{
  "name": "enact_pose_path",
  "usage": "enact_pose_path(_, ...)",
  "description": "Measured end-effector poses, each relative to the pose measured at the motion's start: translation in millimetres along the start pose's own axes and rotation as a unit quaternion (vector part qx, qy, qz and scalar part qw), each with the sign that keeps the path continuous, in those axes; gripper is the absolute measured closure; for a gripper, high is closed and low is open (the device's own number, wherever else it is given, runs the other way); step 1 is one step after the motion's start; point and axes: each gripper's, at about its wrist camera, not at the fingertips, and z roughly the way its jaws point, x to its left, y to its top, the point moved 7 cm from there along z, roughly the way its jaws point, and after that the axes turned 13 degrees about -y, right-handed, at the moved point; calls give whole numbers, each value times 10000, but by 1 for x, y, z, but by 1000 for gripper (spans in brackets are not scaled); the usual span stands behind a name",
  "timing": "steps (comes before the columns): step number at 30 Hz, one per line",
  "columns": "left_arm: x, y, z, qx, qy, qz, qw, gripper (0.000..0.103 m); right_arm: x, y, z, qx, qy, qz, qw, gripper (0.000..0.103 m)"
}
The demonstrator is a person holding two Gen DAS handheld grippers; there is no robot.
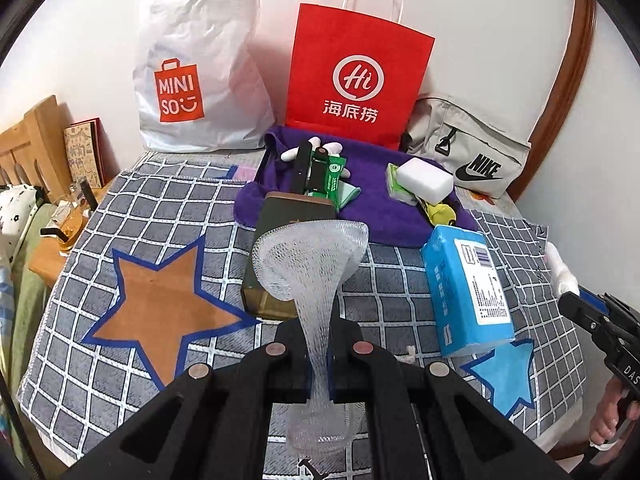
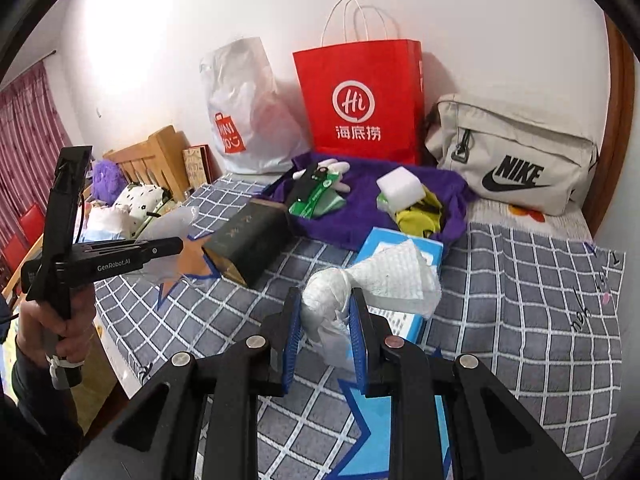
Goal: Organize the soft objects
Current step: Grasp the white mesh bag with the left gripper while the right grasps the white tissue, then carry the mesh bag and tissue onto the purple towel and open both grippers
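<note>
My left gripper point(image 1: 319, 354) is shut on a white foam net sleeve point(image 1: 312, 264), held above the checked cloth point(image 1: 120, 208); the sleeve flares open toward a dark green box point(image 1: 276, 240). My right gripper point(image 2: 325, 316) is shut on a crumpled white paper towel wad point(image 2: 360, 280), above a blue tissue pack point(image 2: 384, 240). A purple towel point(image 2: 360, 208) at the back holds a white sponge block point(image 2: 400, 185), a green packet point(image 2: 316, 198), a yellow cloth point(image 2: 420, 212) and a white soft toy point(image 2: 334, 172). The left gripper also shows at the left of the right wrist view point(image 2: 172, 246).
A red paper bag point(image 1: 356, 76), a white Miniso bag point(image 1: 200, 68) and a grey Nike bag point(image 1: 468, 152) stand against the back wall. A wooden headboard point(image 1: 32, 140) and a side table with glassware point(image 1: 68, 216) are at the left. The blue tissue pack point(image 1: 468, 288) lies right of the sleeve.
</note>
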Motion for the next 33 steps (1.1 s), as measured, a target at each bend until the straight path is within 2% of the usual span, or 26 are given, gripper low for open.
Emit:
enact_pose_path(13,5,47,37,82,-68,113,9999,98,-18,39,57,285,-165,123,9994,80)
enact_pose_path(20,11,75,63,155,34,139,9998,98,-36,62,97,428,-390,-65,9983,80)
enact_pose_path(28,18,102,97,223,26,19,9997,98,-72,75,152,752,-691,-120,9947,80)
enact_pose_path(33,22,121,121,287,69,14,9996,98,-82,76,184,996,-671,-182,9926,80)
